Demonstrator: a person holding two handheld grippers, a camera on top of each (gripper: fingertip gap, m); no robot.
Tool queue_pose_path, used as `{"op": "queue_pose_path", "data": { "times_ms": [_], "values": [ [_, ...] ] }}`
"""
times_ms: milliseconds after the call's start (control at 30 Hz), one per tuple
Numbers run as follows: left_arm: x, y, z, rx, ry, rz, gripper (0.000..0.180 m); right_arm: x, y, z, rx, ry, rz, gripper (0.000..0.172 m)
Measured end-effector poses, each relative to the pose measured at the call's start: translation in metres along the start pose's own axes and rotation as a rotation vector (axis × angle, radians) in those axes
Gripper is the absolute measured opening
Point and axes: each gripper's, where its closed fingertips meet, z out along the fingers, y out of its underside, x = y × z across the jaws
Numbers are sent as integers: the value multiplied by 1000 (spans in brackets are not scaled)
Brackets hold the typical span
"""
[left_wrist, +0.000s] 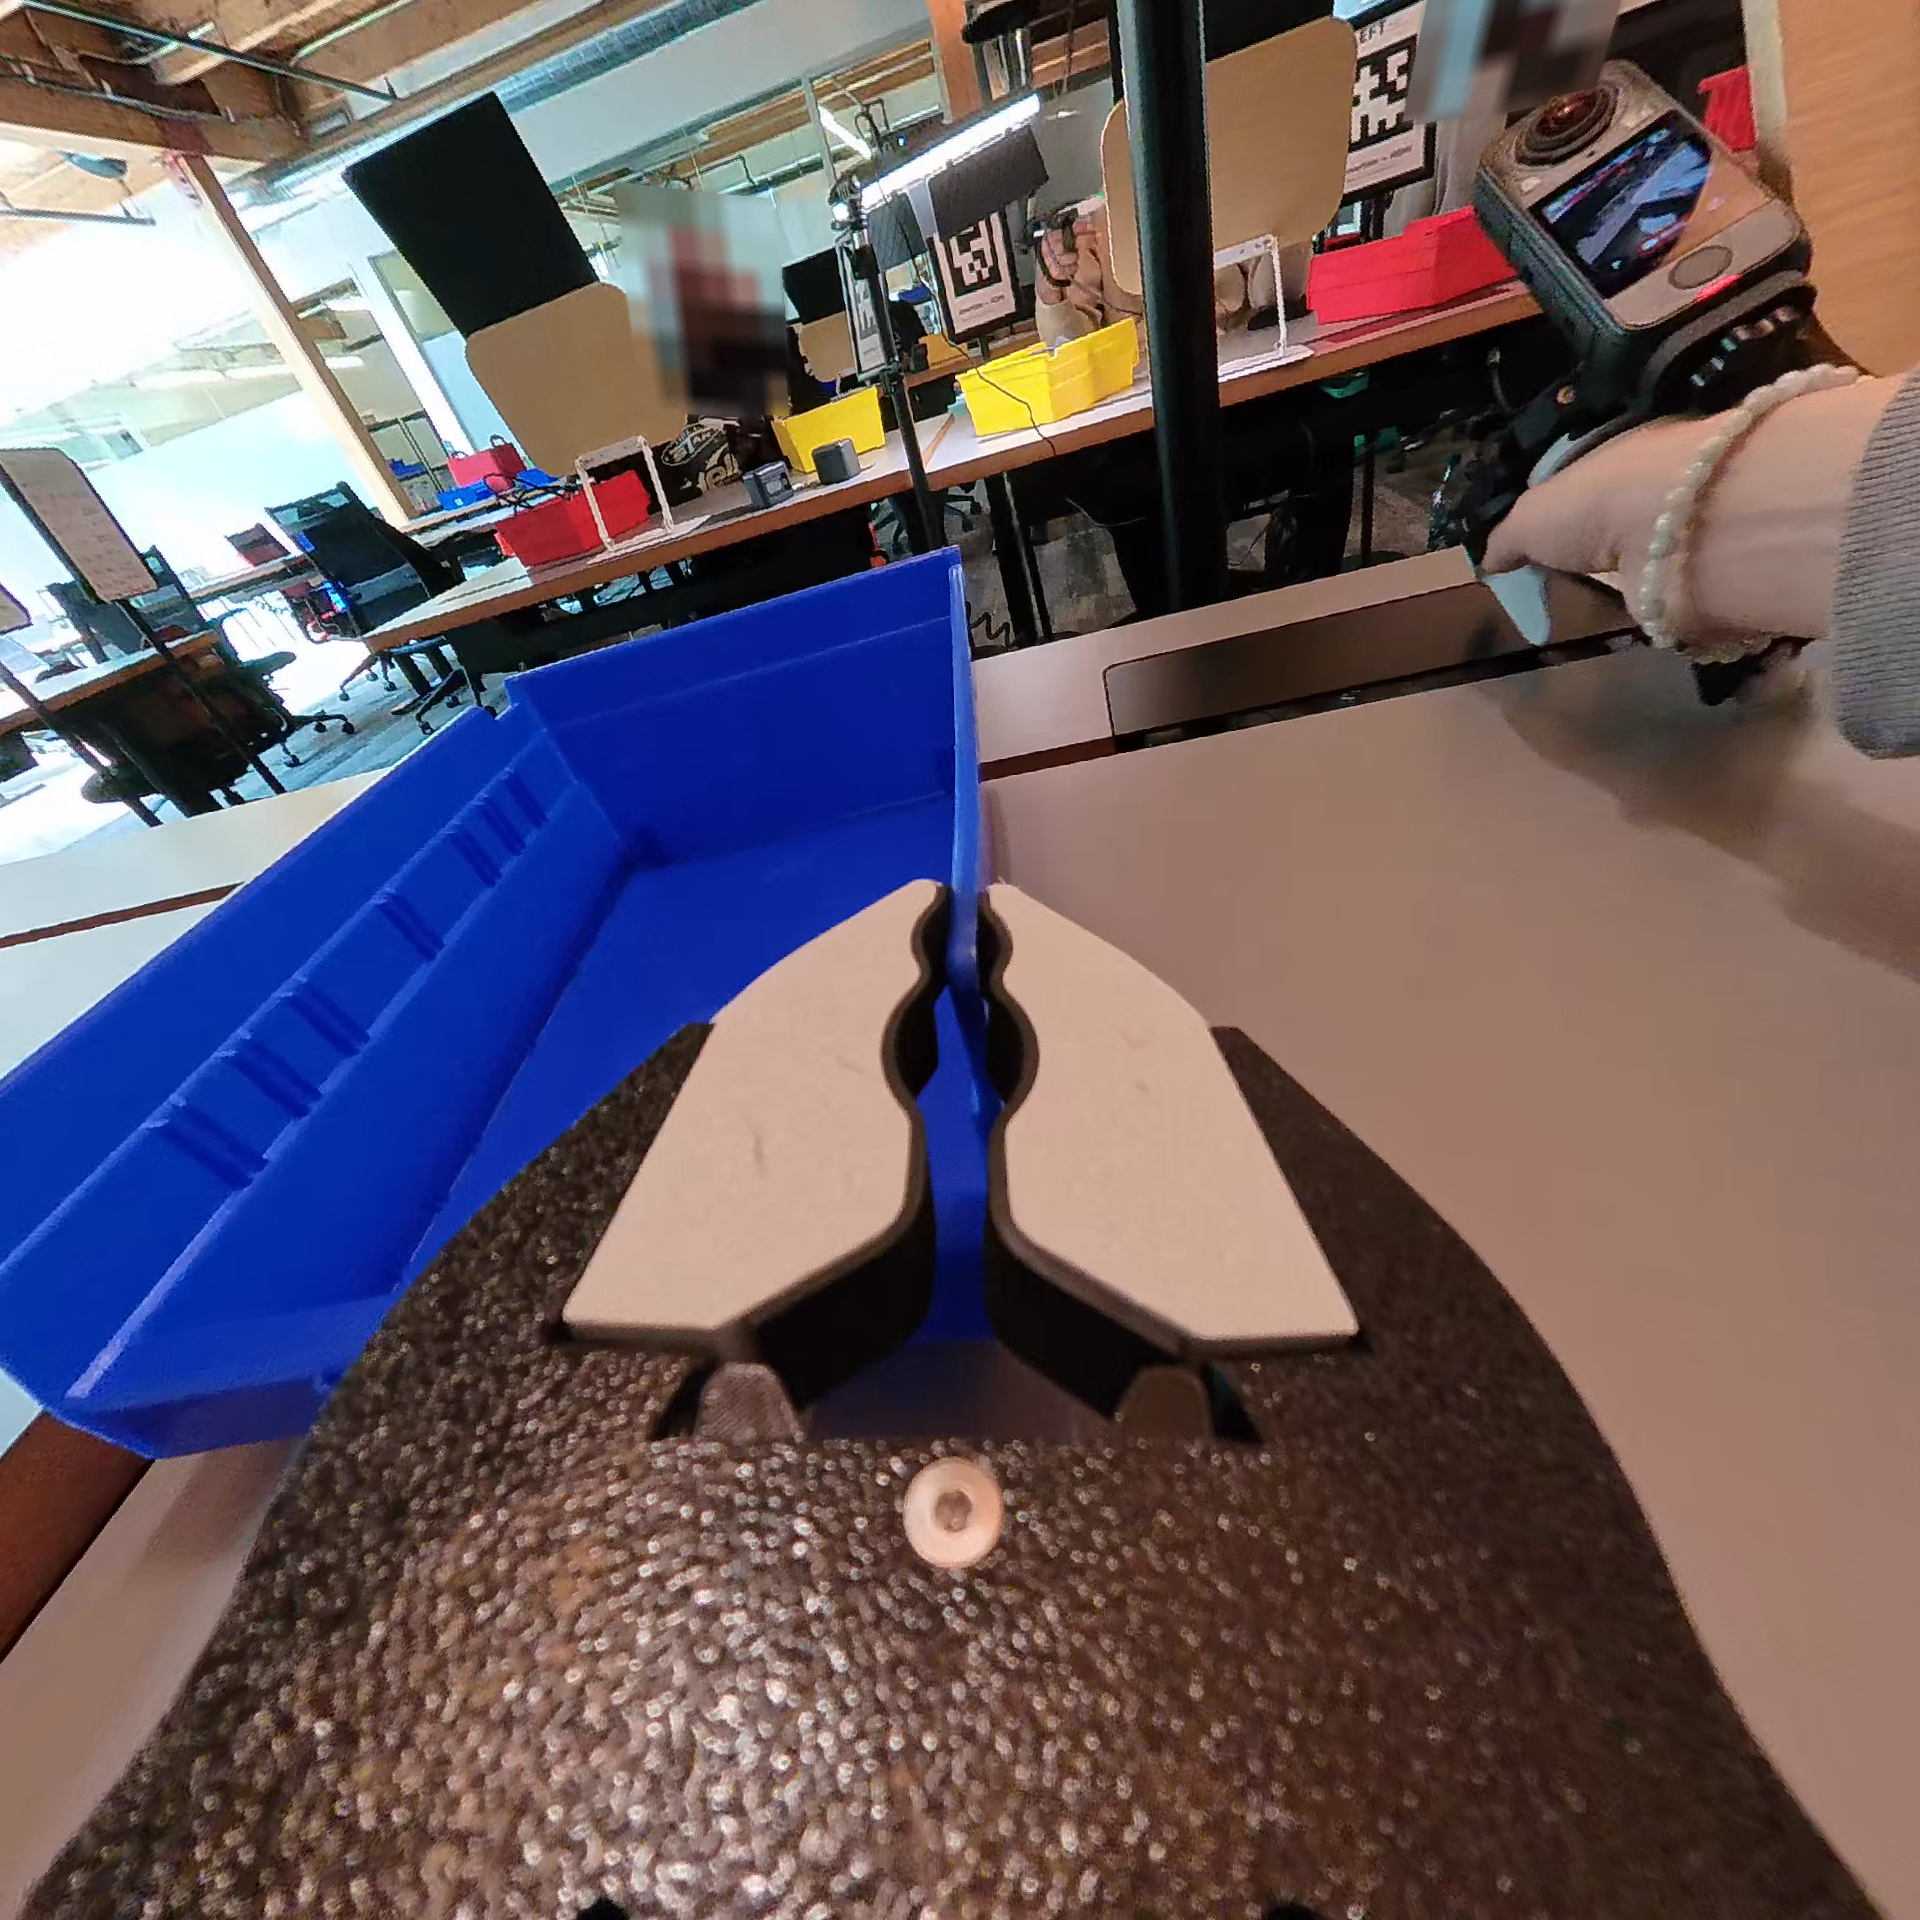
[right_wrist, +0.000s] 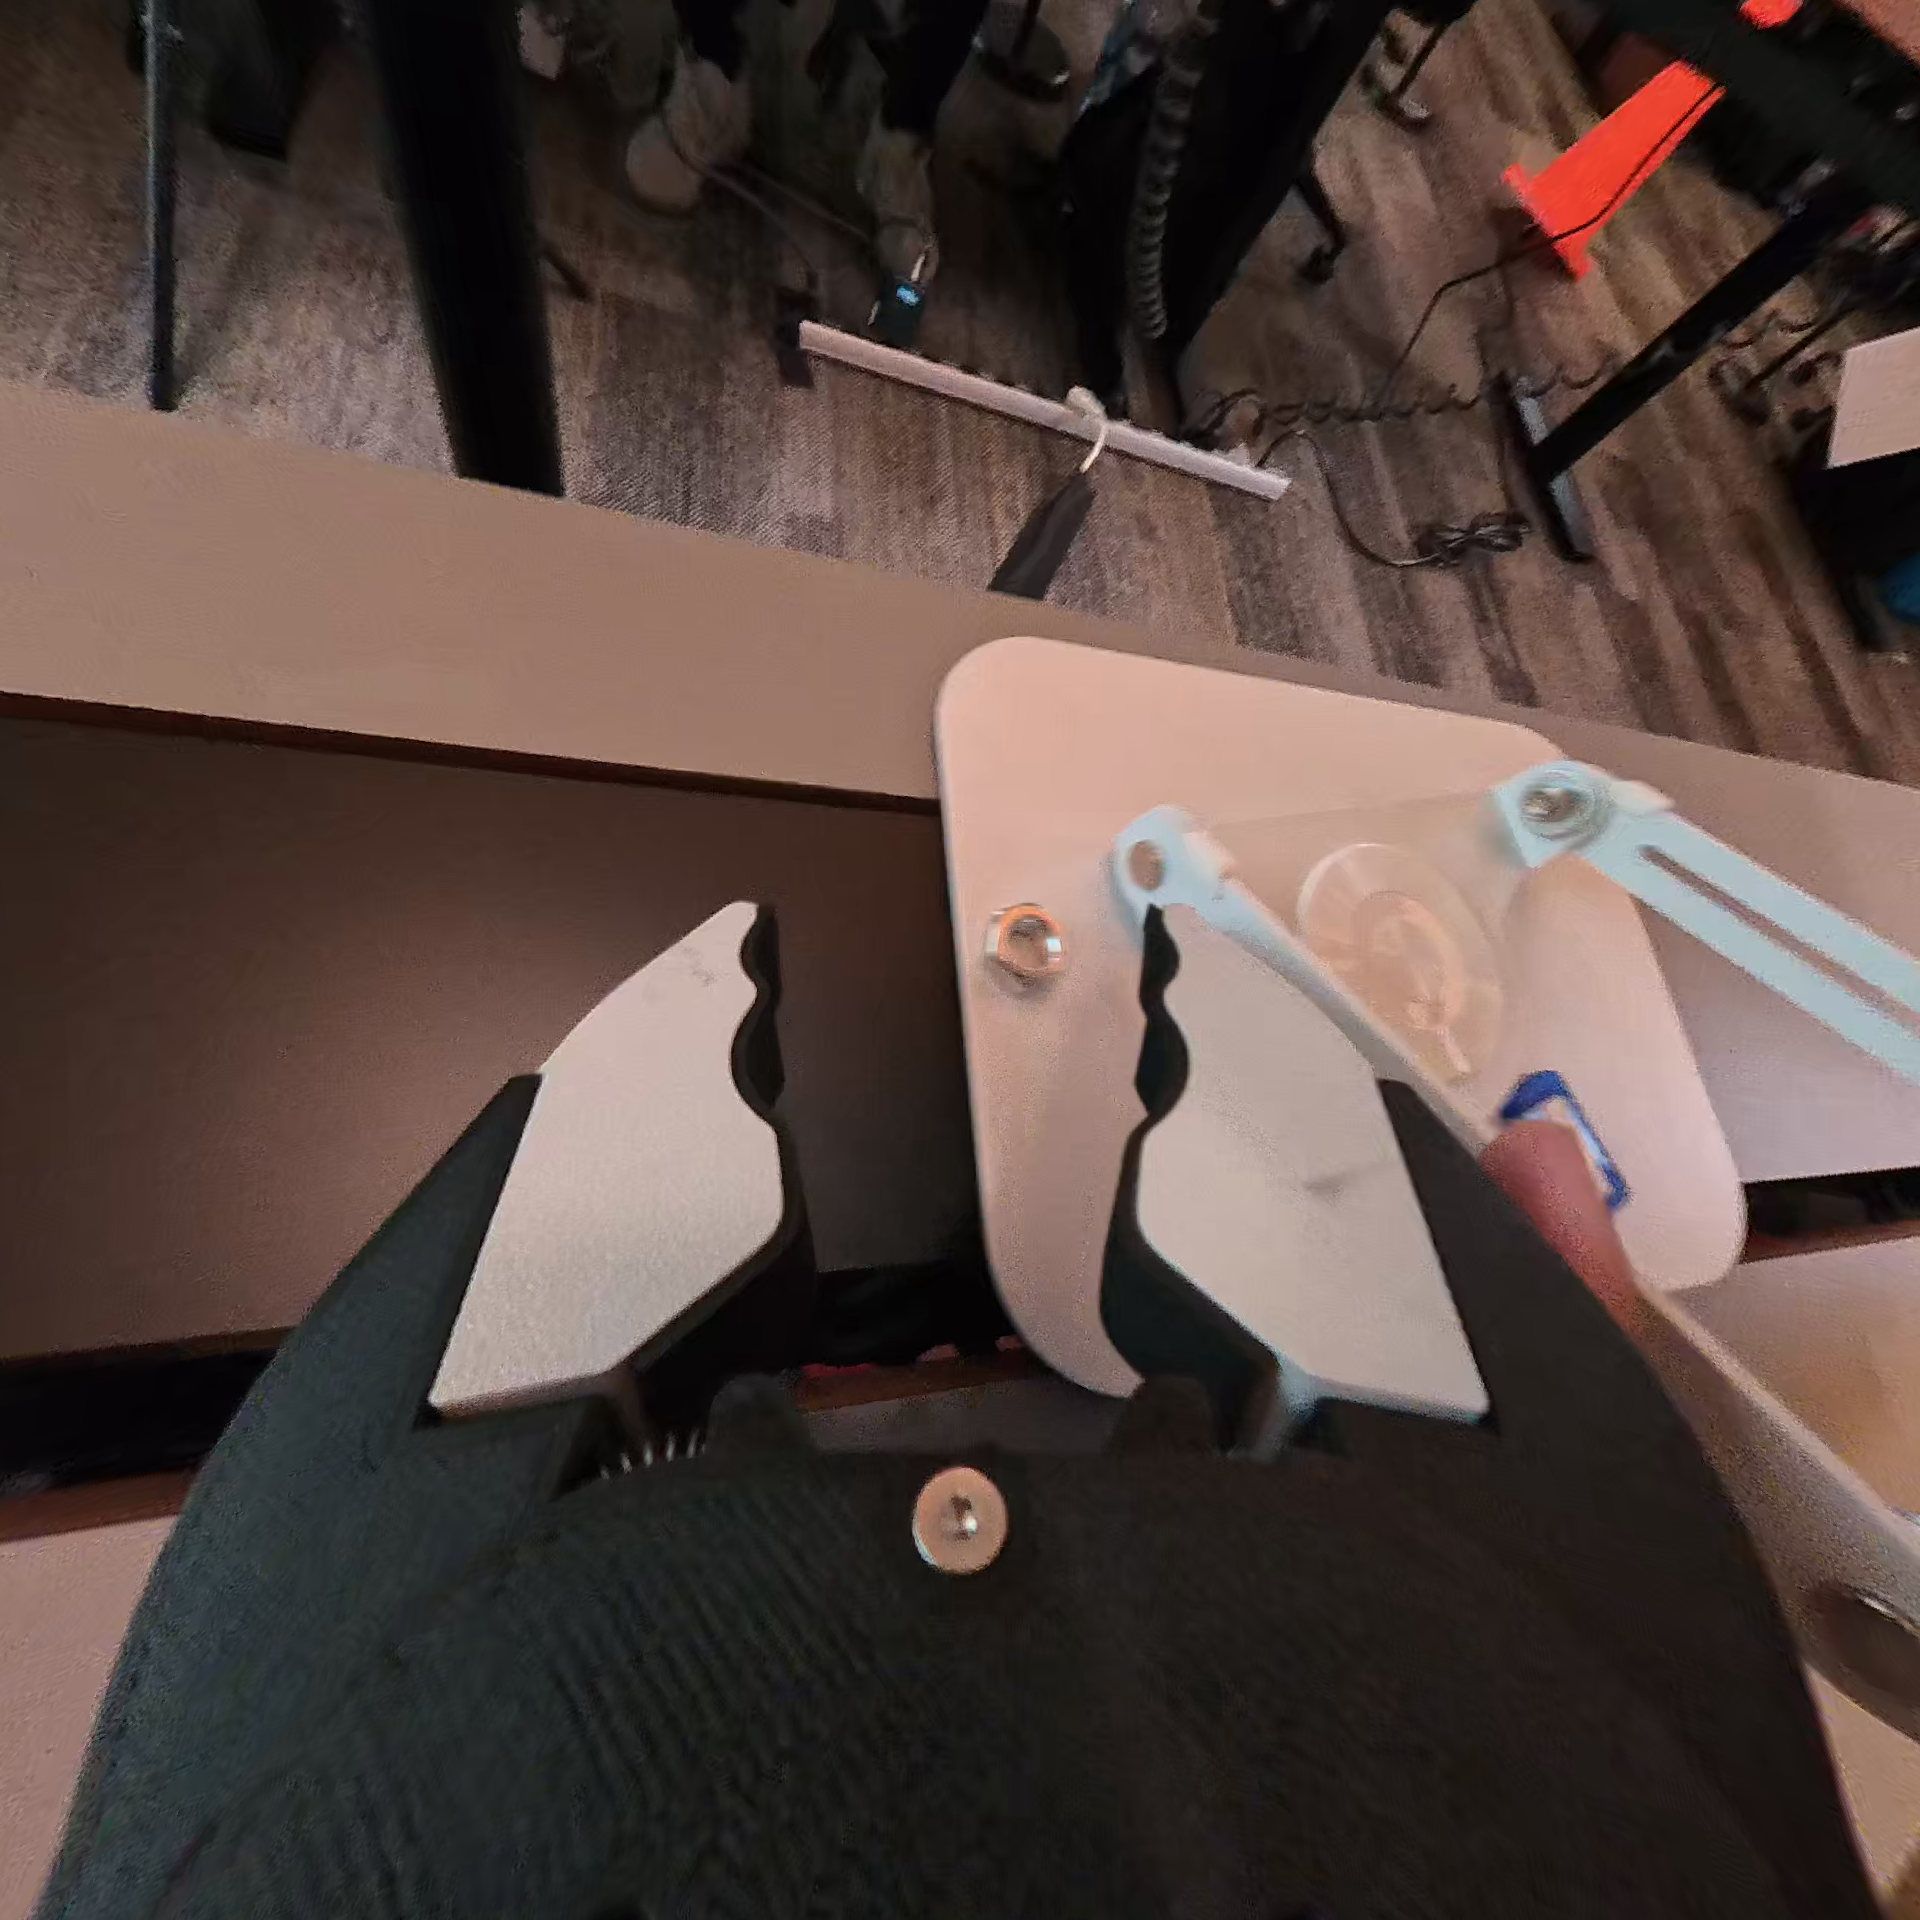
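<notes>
My left gripper (left_wrist: 967, 914) is shut on the right side wall of a blue plastic bin (left_wrist: 644, 831); both pads press the thin wall edge, and the bin sits on the table at the left. The other gripper, held by a hand, shows at the far right of the left wrist view (left_wrist: 1621, 582). My right gripper (right_wrist: 951, 925) is open with nothing between its pads. It hovers over the table, at the left edge of a white rounded board (right_wrist: 1247, 790). A silver nut (right_wrist: 1023, 940) lies on the board just past the fingertips. A pale blue slotted bracket (right_wrist: 1226, 914) lies by the right fingertip.
A second pale blue bracket (right_wrist: 1714, 904), a clear plate with a suction cup (right_wrist: 1403, 956) and a small blue piece (right_wrist: 1558, 1122) are on the board. A dark recess (right_wrist: 416, 987) lies left of the board. Desks with red and yellow bins (left_wrist: 1049, 379) stand behind. There is about 40 cm between the tips of the two grippers.
</notes>
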Motion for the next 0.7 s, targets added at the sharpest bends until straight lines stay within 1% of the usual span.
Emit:
{"op": "queue_pose_path", "data": {
  "times_ms": [33, 67, 100, 133, 167, 233, 267, 367, 467, 533, 600, 667, 700],
  "values": [
    [1, 0, 0, 3, 2, 8, 3, 8, -1, -2, 26, 21, 2, 72],
    [2, -1, -1, 6, 3, 16, 3, 15, -3, -5, 54, 21, 23, 66],
    [2, -1, -1, 8, 3, 22, 3, 25, -4, -9, 77, 31, 54, 66],
    [2, -1, -1, 9, 3, 26, 3, 33, -6, -13, 95, 32, 67, 75],
    [3, -1, -1, 9, 3, 27, 3, 36, -8, -17, 112, 0, 58, 77],
    [3, -1, -1, 10, 3, 27, 3, 36, -3, -23, 101, -71, 7, 90],
    [3, -1, -1, 10, 2, 28, 3, 37, 0, -26, 99, -95, 6, 92],
    [3, -1, -1, 12, 5, 28, 3, 40, 9, -30, 109, -160, -14, 92],
    [3, -1, -2, 17, 7, 26, 3, 25, 14, -37, 119, -284, -8, 91],
    [3, -1, -2, 18, 8, 27, 3, 9, 6, -42, 165, -368, -7, 82],
    [3, -1, -2, 18, 8, 28, 3, -7, -5, -43, 166, -441, -20, 75],
    [3, -1, -2, 19, 10, 27, 3, -13, -19, -38, 141, -451, -117, 74],
    [3, -2, -2, 19, 12, 24, 3, -18, -25, -35, 125, -464, -214, 73]
  ]
}}
